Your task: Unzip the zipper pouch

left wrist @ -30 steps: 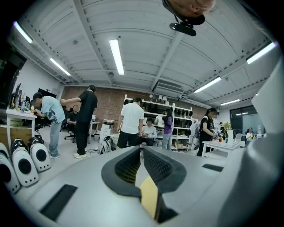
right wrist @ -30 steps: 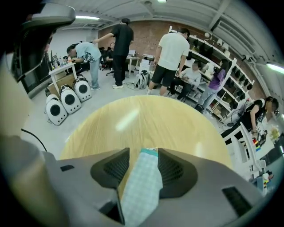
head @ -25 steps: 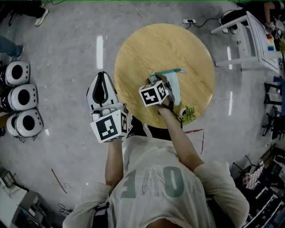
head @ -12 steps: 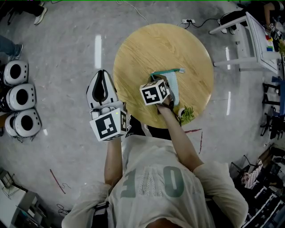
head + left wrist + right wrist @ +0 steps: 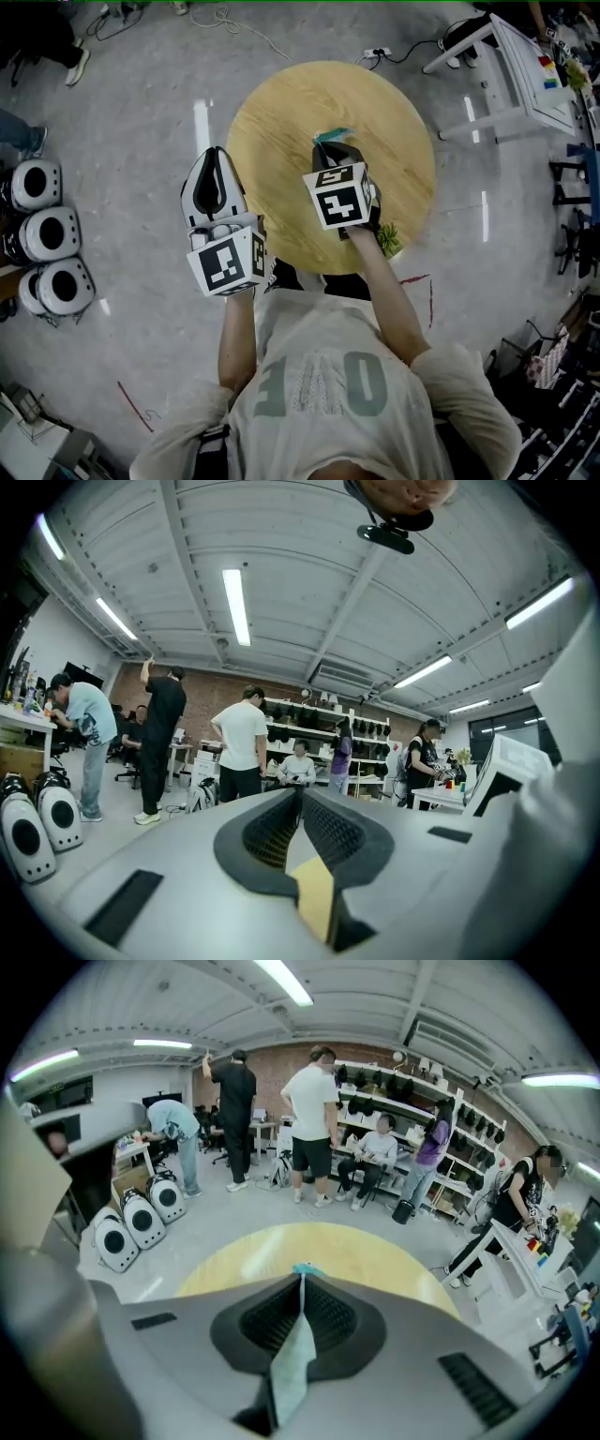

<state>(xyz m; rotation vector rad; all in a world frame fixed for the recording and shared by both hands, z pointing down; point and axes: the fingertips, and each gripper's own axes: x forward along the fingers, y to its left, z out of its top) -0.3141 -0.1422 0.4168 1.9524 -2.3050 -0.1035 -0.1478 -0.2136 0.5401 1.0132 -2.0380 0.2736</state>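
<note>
In the right gripper view the pale teal zipper pouch (image 5: 292, 1363) stands on edge between the jaws, its tip (image 5: 305, 1269) poking out past them. My right gripper (image 5: 301, 1283) is closing its jaws tight on the fabric, and the pads press on it. From the head view the right gripper (image 5: 333, 152) hovers over the round wooden table (image 5: 281, 112), and only a teal corner of the pouch (image 5: 334, 136) shows beyond it. My left gripper (image 5: 214, 159) is held off the table's left edge. Its jaws (image 5: 300, 794) meet at the tips with nothing held.
A small green plant (image 5: 389, 239) sits at the table's near right edge. Three white round pods (image 5: 37, 183) stand on the floor at the left. A white bench (image 5: 506, 75) is at the back right, a power strip (image 5: 377, 52) behind the table. Several people stand by the shelves (image 5: 309, 1101).
The right gripper has shut on the pouch and raised it off the tabletop, where it lay flat before. The left gripper has barely moved.
</note>
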